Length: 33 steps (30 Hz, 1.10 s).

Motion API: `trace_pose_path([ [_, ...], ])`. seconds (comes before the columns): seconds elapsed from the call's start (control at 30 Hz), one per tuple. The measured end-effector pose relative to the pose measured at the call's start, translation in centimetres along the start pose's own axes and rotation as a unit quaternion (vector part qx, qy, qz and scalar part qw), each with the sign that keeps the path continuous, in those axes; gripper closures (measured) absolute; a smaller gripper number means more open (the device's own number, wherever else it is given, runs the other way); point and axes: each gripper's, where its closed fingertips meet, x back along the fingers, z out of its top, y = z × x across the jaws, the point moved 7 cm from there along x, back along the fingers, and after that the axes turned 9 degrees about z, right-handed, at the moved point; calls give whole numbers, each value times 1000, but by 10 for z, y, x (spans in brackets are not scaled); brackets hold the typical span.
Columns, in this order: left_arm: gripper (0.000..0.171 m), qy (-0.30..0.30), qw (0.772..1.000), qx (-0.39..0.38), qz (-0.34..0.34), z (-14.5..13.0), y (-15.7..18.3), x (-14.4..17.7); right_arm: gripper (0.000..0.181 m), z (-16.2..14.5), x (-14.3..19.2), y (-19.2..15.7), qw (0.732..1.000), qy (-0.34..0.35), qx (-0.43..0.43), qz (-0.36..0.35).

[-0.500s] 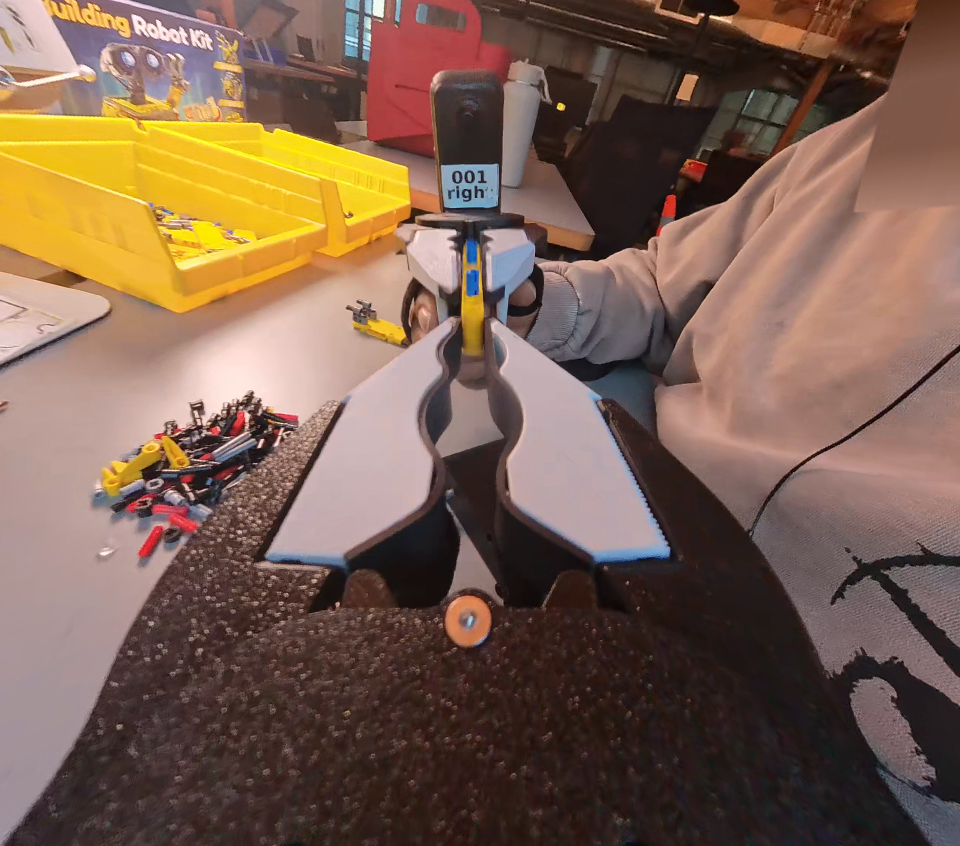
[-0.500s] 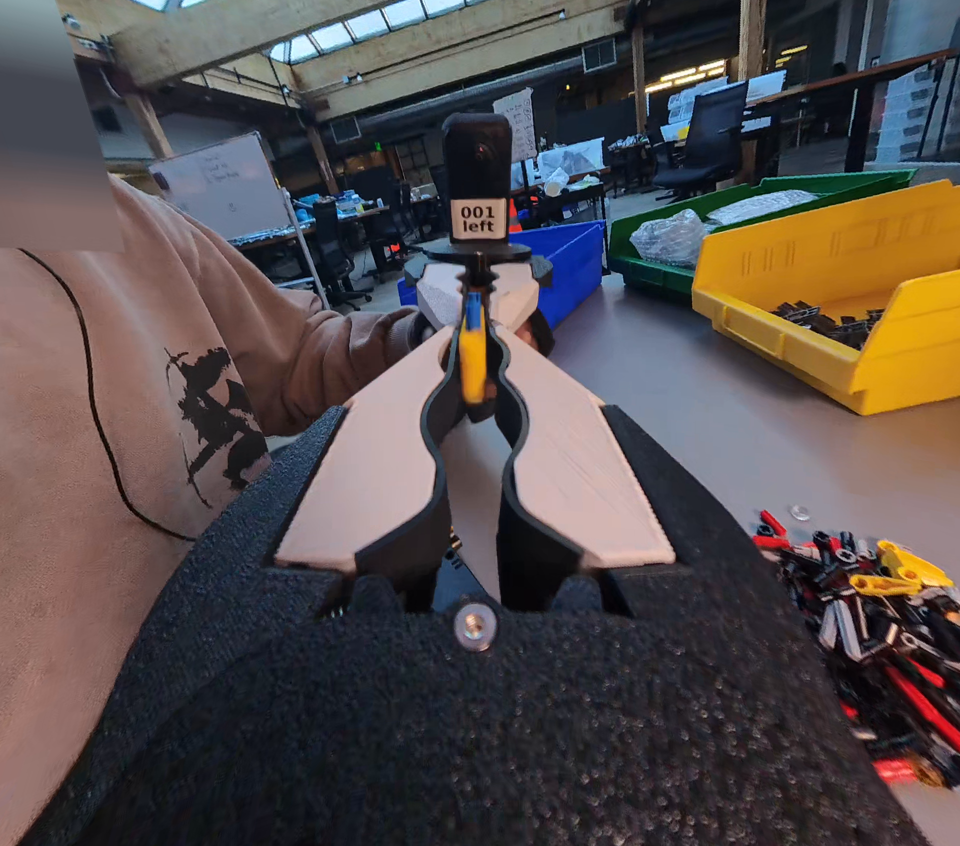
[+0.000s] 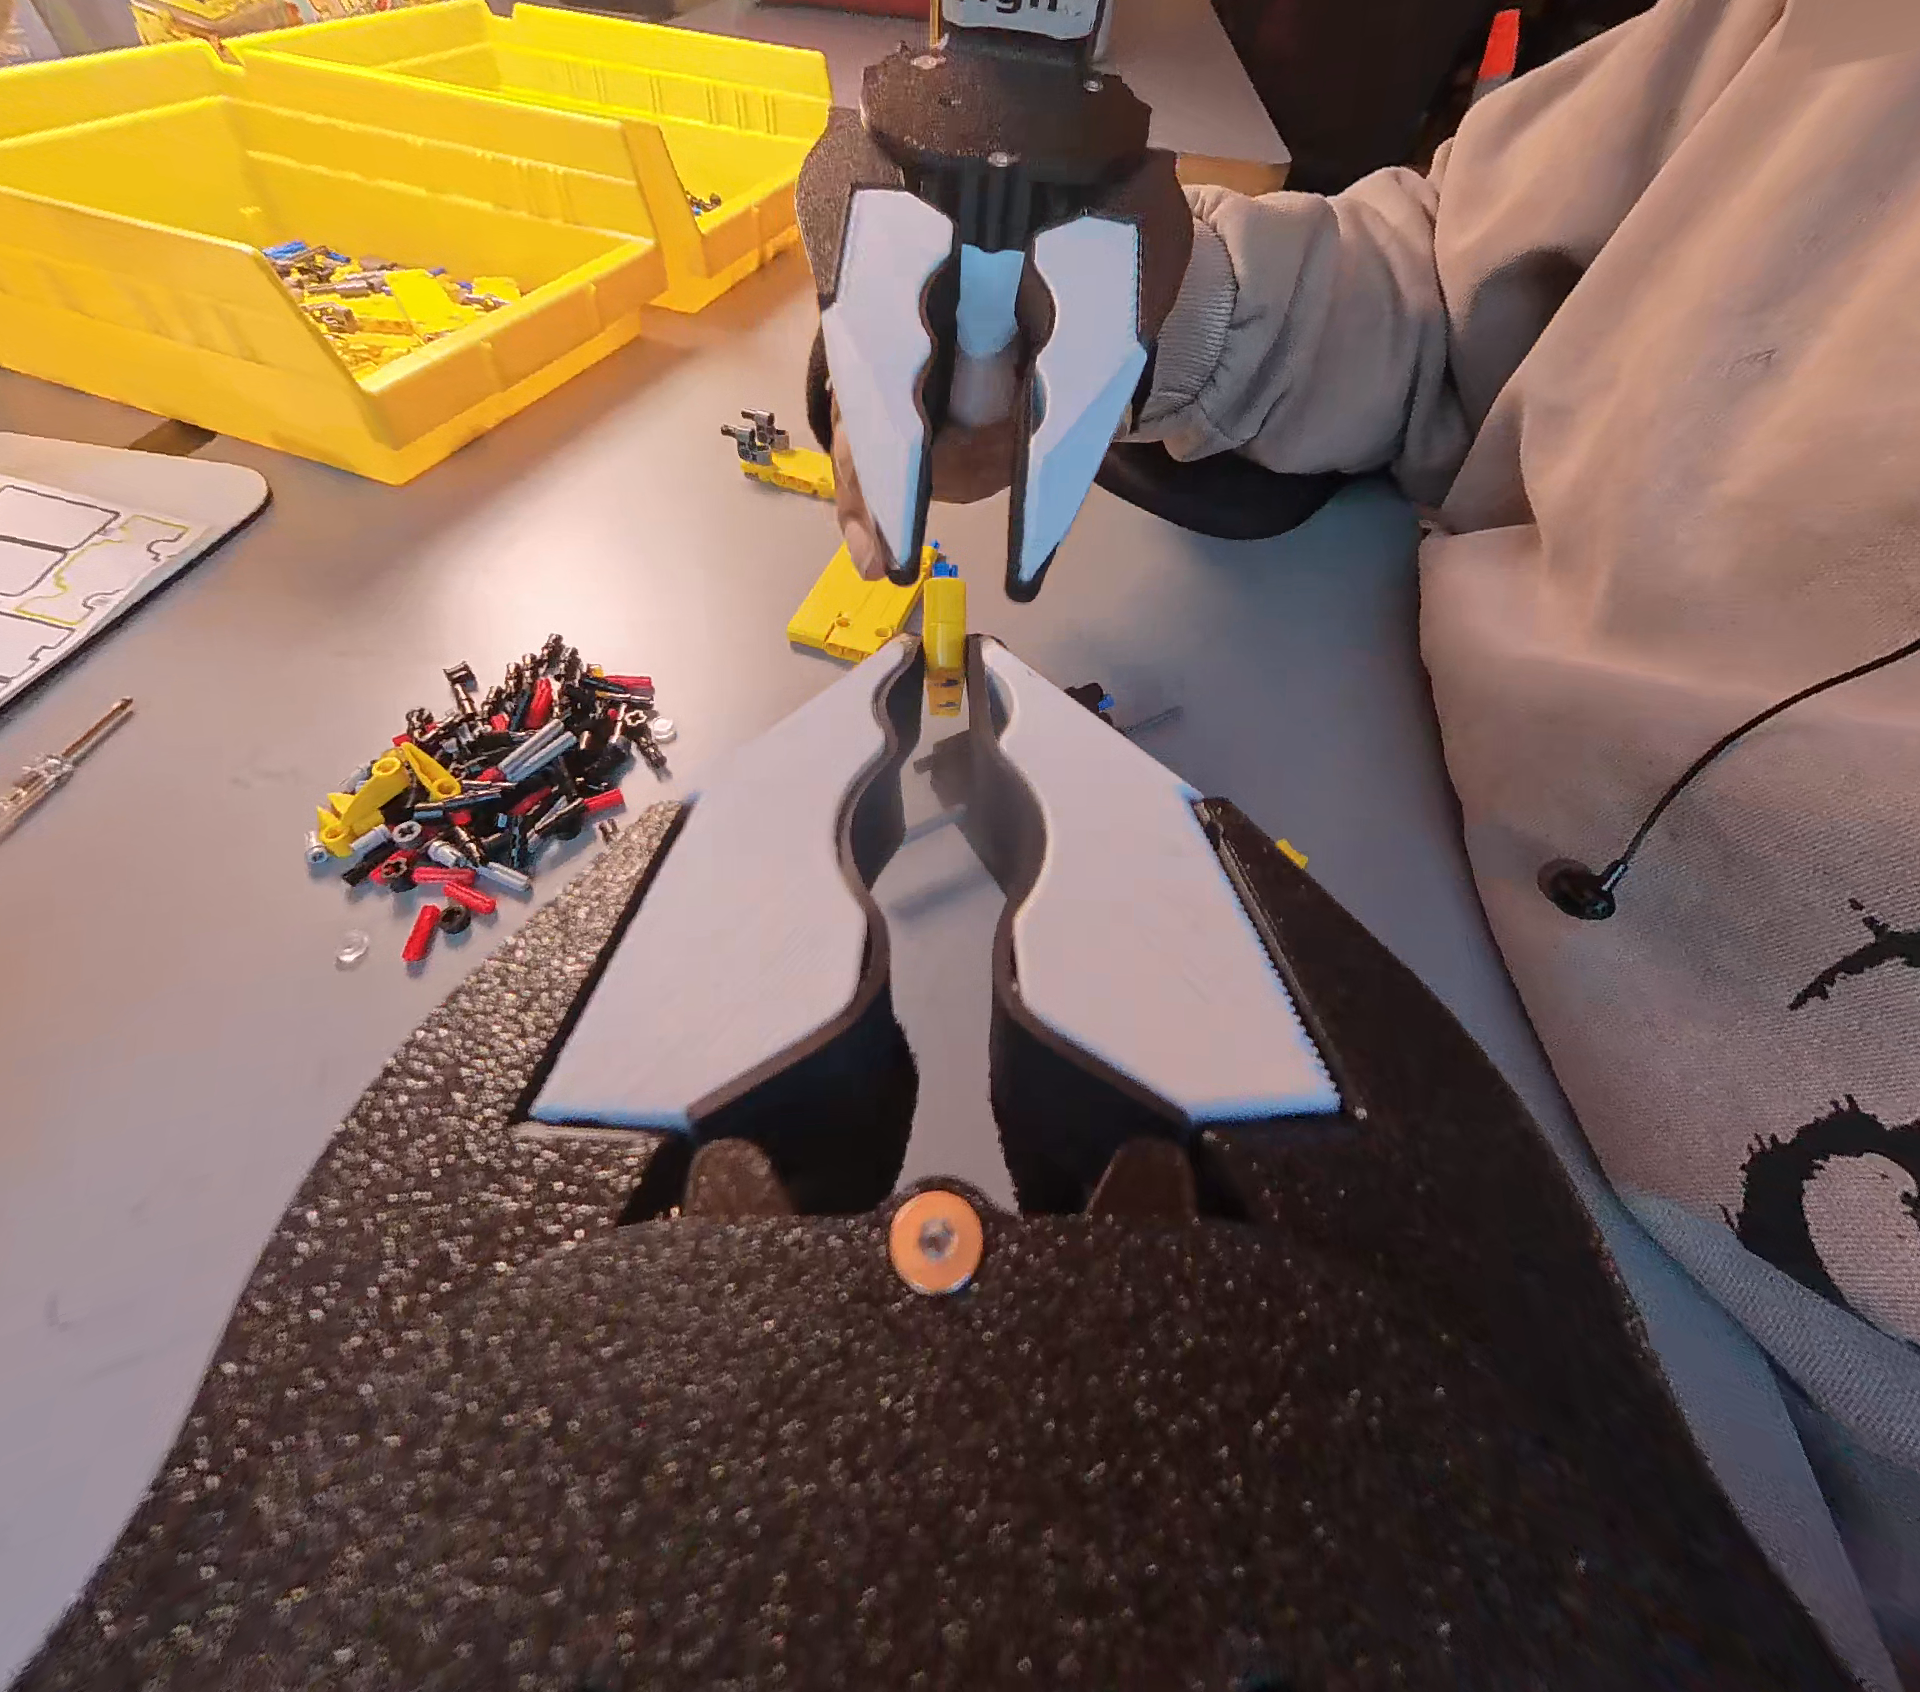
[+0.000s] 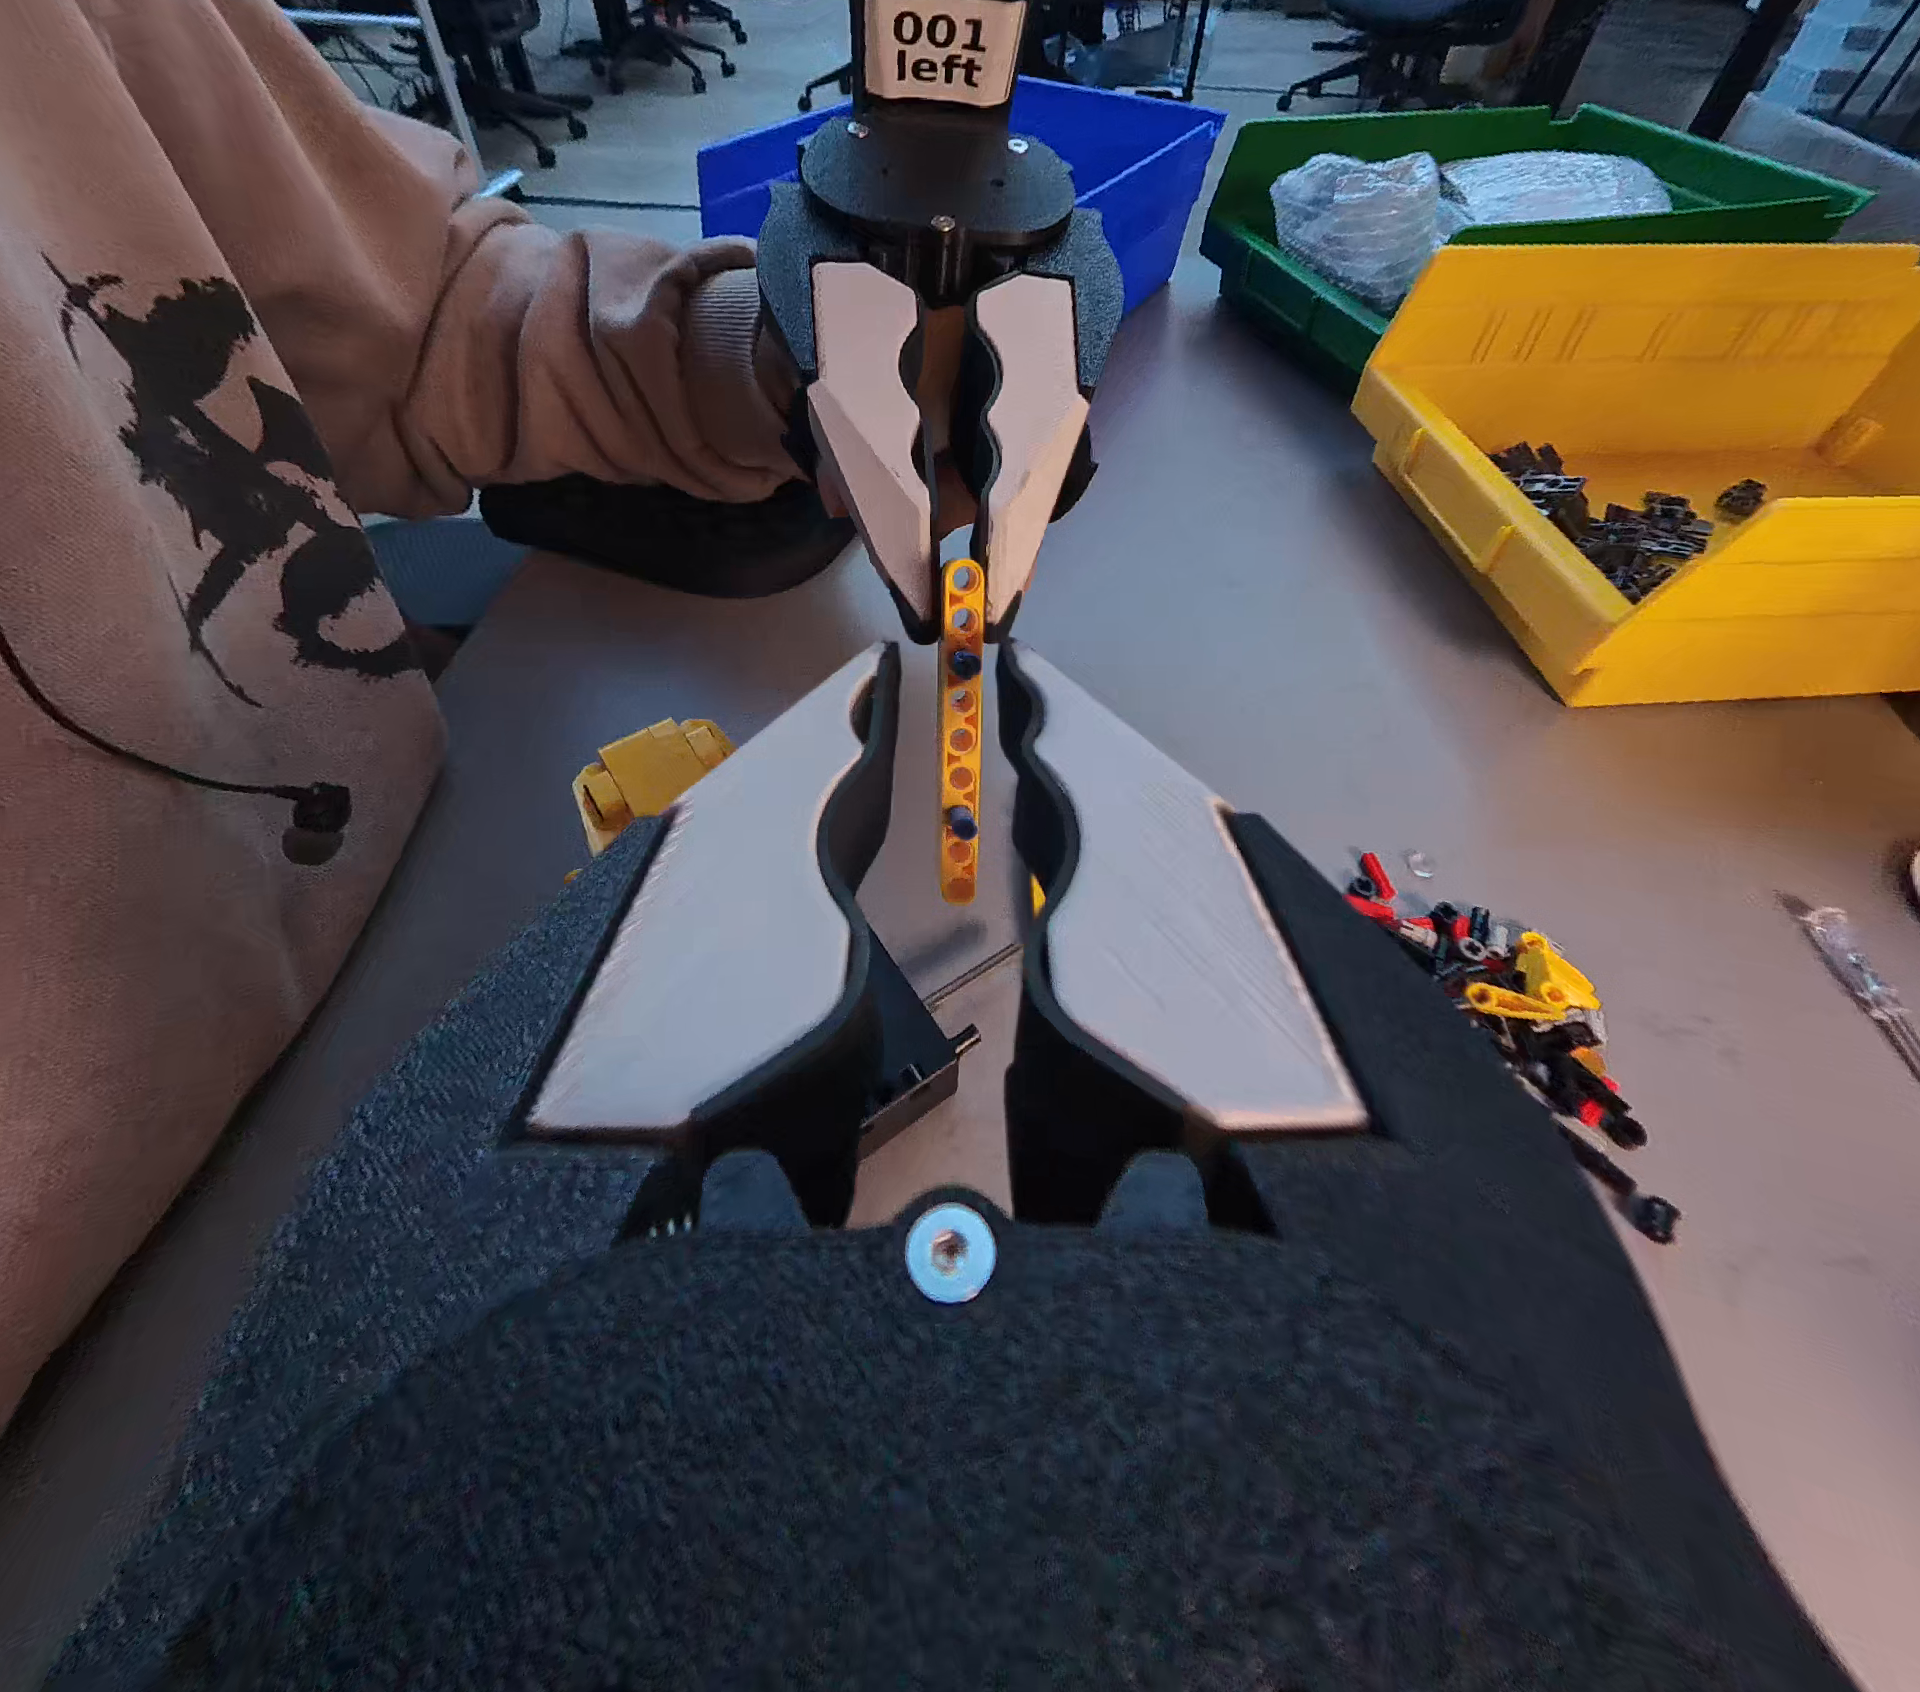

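In the left wrist view, a white printed sheet lies at the far left edge of the grey bench, with a thin metal rod just below it. Behind them stand two yellow bins, and the nearer one has small parts inside. A pile of small red, black and yellow pieces lies on the bench left of the gripper. The left gripper is closed on one end of a yellow beam with holes, and it holds the beam above the bench. Beyond it a flat yellow plate lies on the bench, and farther away there is a small yellow and grey assembly. The right gripper faces the left one. Its two tips are apart, one on each side of the far end of the beam, and they do not press it. At the right is the person's beige sleeve.

In the right wrist view, the sleeve is at the left, and a yellow block lies on the bench near the left finger. The beam hangs in the gap between the open fingers without touching them. To the right there are a blue bin, a green bin with plastic bags, a yellow bin with black parts, and the pile of pieces.
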Motion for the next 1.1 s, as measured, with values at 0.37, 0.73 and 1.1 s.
trace_pose_path([
  [0.37,165,-1,1000,8,-15,0,3,-1,174,-2,-4,-1,1000,13,-11,14],
  [0.73,150,81,995,50,-27,11,2,4,178,9,4,3,991,110,-66,45],
  [1.1,165,69,995,67,-39,12,6,0,165,8,1,1,990,107,-68,55],
])
